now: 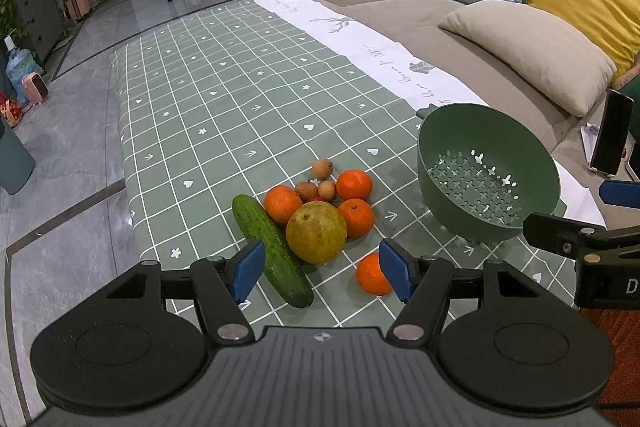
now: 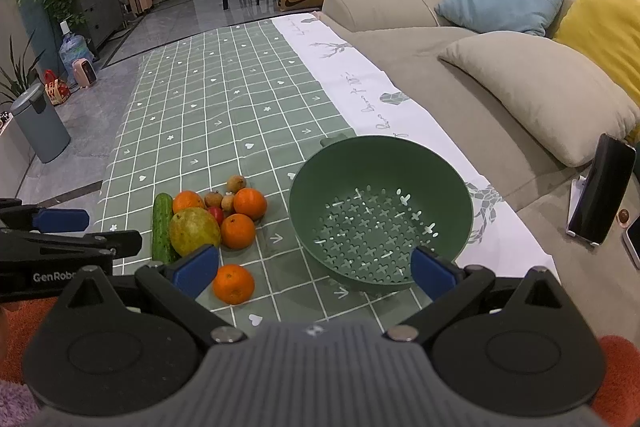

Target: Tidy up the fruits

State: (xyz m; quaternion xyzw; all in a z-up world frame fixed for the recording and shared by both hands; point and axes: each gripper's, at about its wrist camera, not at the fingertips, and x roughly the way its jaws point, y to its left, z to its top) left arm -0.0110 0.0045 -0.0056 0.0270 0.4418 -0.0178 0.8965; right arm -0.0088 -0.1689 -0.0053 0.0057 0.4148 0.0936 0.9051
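On the green checked tablecloth point(image 1: 224, 107) lies a pile of fruit: a yellow-green pear point(image 1: 316, 231), a cucumber point(image 1: 272, 251), three oranges around it point(image 1: 354, 184) and several small brown longans point(image 1: 322, 169). One more orange point(image 1: 372, 275) lies apart, nearer to me. An empty green colander bowl point(image 1: 486, 173) stands to the right. My left gripper point(image 1: 322, 273) hovers open above the cucumber and the lone orange, holding nothing. My right gripper point(image 2: 314, 271) is open and empty too, over the lone orange point(image 2: 233, 283) and the near rim of the colander point(image 2: 380, 211).
A beige sofa point(image 1: 460, 23) with blue, yellow and beige cushions runs along the table's right side. A phone on a stand point(image 2: 600, 195) sits at the right. The table's left edge drops to a grey tiled floor; a grey bin point(image 2: 40, 123) stands there.
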